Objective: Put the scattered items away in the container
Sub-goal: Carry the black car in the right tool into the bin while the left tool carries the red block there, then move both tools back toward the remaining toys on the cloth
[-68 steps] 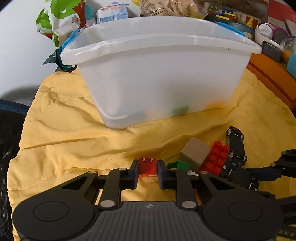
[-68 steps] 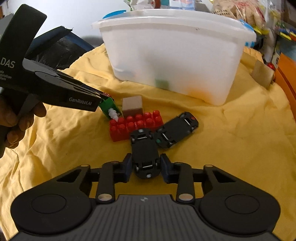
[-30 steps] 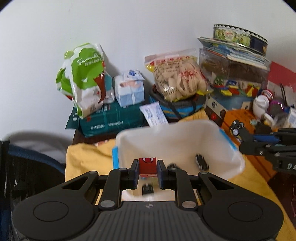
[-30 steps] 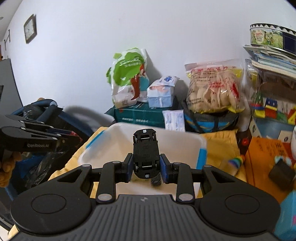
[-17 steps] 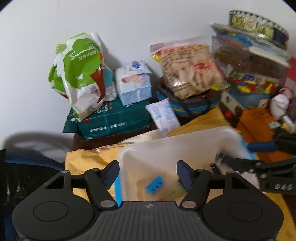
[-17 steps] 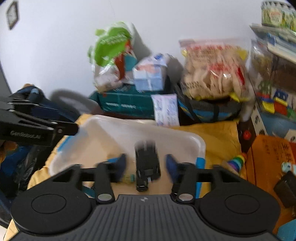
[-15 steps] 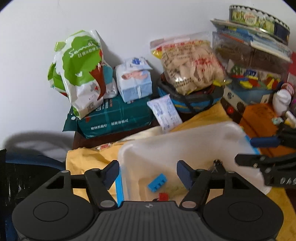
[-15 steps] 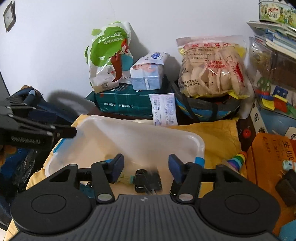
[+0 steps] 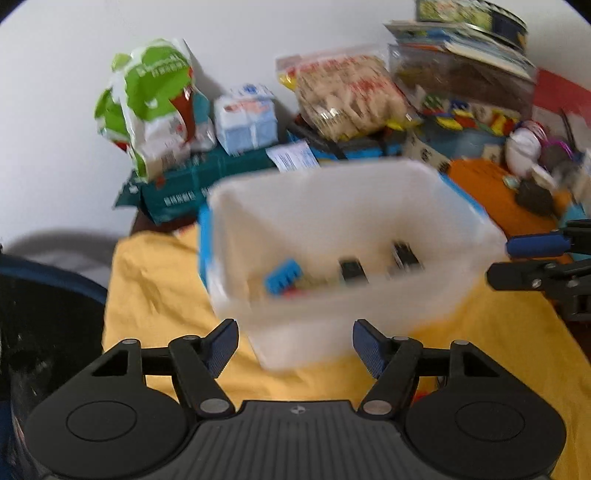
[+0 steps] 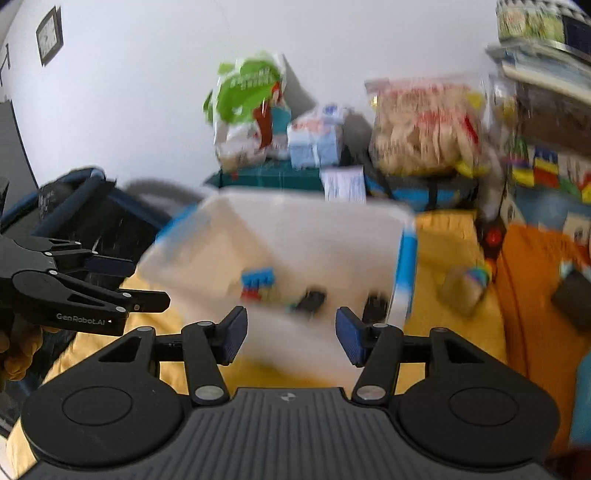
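Between my left gripper's spread, empty fingers I saw the white container at twelve o'clock on the yellow cloth. My right gripper was likewise splayed and held nothing, facing the same bin. Inside lay a blue brick and two black toy cars, blurred; snack bags stood beyond.

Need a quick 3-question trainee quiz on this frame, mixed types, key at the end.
1. True or false: the left gripper holds a red block.
2. Which lies inside the white bin? A) blue brick B) green snack bag C) wall clock
3. Fill in: the bin stands on a ___ cloth.

Key: 1 false, its jaws are apart and empty, as are the right gripper's. 2 A. 3 yellow.
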Demonstrator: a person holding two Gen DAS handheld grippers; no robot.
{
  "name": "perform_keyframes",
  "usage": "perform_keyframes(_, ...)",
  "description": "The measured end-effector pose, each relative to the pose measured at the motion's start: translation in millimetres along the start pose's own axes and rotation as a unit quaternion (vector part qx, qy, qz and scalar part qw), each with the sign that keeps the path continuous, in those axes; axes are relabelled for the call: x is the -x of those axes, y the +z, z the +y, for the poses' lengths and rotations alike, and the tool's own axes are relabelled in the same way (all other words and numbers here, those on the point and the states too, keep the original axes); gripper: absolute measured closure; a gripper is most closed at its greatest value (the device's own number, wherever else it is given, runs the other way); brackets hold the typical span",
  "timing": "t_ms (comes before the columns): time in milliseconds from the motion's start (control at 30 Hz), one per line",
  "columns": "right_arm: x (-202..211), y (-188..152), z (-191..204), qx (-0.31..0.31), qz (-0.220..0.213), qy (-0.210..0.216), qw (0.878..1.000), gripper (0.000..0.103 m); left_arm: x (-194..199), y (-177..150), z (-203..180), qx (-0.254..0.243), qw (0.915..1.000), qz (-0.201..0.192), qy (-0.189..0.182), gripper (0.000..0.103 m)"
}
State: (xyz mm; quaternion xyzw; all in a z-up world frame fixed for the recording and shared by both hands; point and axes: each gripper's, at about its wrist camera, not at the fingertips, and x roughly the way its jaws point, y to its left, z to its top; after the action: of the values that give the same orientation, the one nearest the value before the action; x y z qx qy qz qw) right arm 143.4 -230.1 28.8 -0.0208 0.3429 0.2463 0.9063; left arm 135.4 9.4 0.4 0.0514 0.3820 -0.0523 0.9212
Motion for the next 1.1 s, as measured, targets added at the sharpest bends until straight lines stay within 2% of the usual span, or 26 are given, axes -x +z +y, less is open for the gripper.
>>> perform_keyframes(133, -21, -43, 3, -0.009, 0.053, -0.011, 0.998, 0.046, -10, -37, -19, -0.003, 0.9992, 0.036, -0.016, 0.031)
perform_keyframes(200, -30, -58, 3, -0.016, 0.071, -0.017, 0.997, 0.046, -15, -52, -30, -0.013, 0.9989, 0.042, -0.018, 0.032)
perform_keyframes(267, -38, -69, 0, -0.033, 0.083, -0.019, 0.996, 0.046, -21, -62, -40, -0.028, 0.9986, 0.042, -0.017, 0.032)
perform_keyframes(333, -41, -76, -2, -0.041, 0.087, -0.021, 0.995, 0.046, -31, -69, -47, -0.039, 0.9976, 0.056, -0.015, 0.037)
perform_keyframes(400, -43, -79, -2, -0.045, 0.091, -0.023, 0.995, 0.046, -39, -73, -49, -0.036, 0.9970, 0.068, -0.011, 0.040)
perform_keyframes(633, -43, -84, 0, -0.042, 0.093, -0.024, 0.994, 0.046, -44, -79, -44, -0.023, 0.9977, 0.063, -0.007, 0.039)
perform_keyframes(800, -46, -86, 4, -0.038, 0.092, -0.024, 0.995, 0.046, -40, -79, -31, -0.013, 0.9983, 0.055, 0.012, 0.039)
perform_keyframes(933, -47, -86, 7, -0.034, 0.091, -0.021, 0.995, 0.046, -35, -84, -16, 0.007, 0.9971, 0.059, 0.048, 0.039)
perform_keyframes(1100, -50, -85, 9, -0.031, 0.094, -0.019, 0.995, 0.046, -31, -89, -12, 0.016, 0.9973, 0.059, 0.041, 0.041)
